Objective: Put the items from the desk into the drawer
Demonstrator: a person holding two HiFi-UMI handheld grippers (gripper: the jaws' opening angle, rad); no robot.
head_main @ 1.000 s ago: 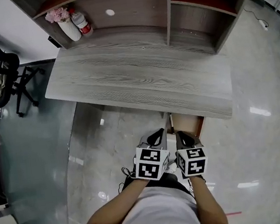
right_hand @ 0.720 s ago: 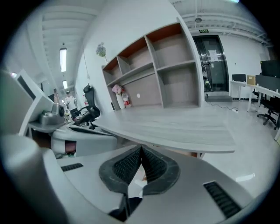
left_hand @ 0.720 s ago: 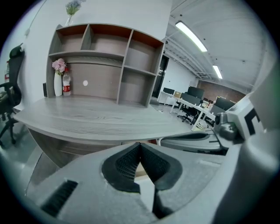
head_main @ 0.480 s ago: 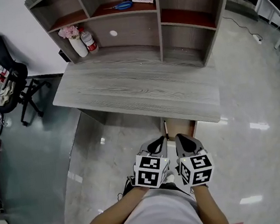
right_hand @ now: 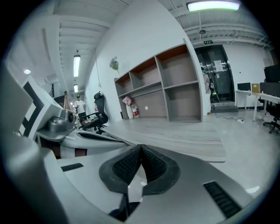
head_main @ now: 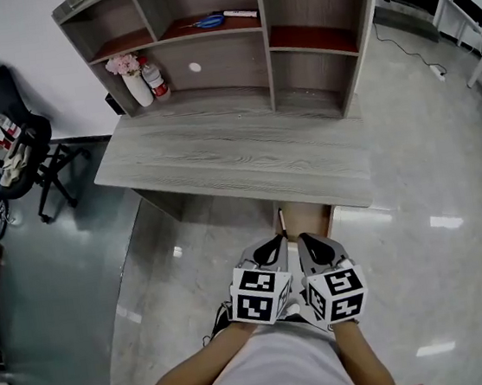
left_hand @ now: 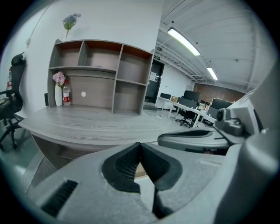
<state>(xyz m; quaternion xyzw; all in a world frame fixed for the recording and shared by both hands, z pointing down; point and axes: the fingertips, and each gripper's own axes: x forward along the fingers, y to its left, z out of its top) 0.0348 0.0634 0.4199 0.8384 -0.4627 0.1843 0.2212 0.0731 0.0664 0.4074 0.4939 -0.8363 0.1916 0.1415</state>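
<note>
Short of the desk [head_main: 237, 157], left gripper [head_main: 270, 243] and right gripper [head_main: 312, 246] sit clenched, empty, side by side; looks like idle parking, nothing within reach.

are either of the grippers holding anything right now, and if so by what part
Nothing is held. The left gripper and the right gripper are both shut on themselves, empty, hanging short of the desk.
</note>
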